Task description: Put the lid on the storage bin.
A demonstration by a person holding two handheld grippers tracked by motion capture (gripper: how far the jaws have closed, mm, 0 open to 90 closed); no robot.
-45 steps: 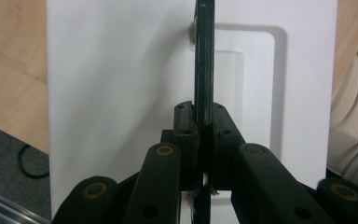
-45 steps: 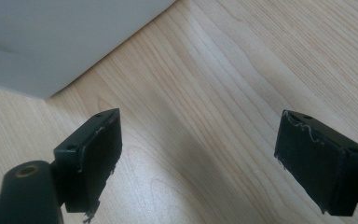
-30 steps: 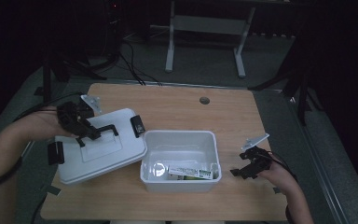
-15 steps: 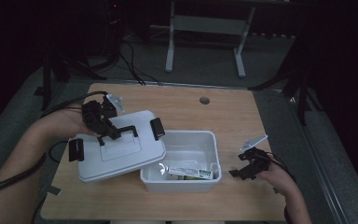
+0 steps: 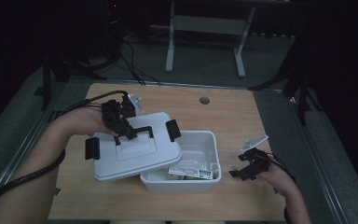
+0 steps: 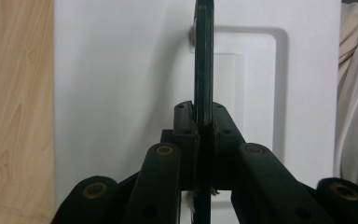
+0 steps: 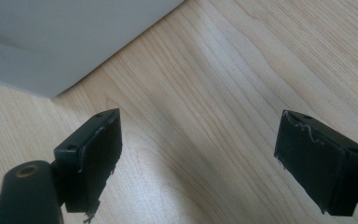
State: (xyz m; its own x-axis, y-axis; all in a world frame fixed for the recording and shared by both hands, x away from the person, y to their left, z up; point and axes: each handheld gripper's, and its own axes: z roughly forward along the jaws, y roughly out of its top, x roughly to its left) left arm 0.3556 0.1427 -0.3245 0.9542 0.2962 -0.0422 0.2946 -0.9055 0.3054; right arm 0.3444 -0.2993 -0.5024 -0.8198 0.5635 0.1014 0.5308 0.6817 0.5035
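White plastic lid (image 5: 135, 151) now hangs half over the open box (image 5: 200, 161) — a second ago it lay left of it. Your left gripper (image 5: 121, 127) is clamped on the lid's black handle (image 6: 203, 60); your right gripper (image 5: 247, 165) waits wide open, empty — closing comes next.

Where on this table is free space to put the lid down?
Bare wood lies behind the white box, around the cable hole, and in the far right corner of the table. The left half is crowded: the left gripper holds the lid there, overlapping the box.
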